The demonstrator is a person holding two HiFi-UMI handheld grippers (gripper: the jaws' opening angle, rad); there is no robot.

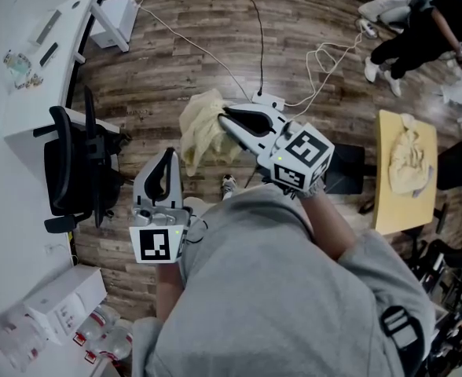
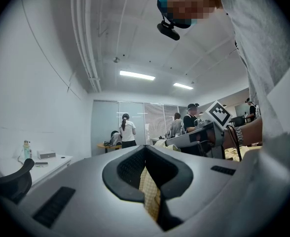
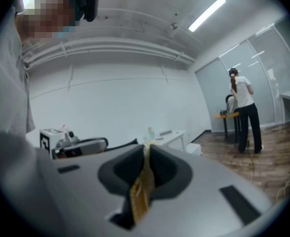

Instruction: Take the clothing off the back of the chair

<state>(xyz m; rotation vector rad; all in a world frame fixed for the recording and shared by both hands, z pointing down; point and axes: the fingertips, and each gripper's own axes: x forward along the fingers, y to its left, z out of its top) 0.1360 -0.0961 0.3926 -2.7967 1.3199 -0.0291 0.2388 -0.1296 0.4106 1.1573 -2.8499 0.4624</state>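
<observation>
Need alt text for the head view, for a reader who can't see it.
Seen from above, the left claw and right claw each pinch a yellow cloth held over a wood floor. A black chair stands to the left.

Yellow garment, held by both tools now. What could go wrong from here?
1. The left tool and right tool each pinch only a thin fold of the garment; it might slip out.
2. The loose bulk hangs below the right tool, near floor cables; it could drag or snag.
</observation>
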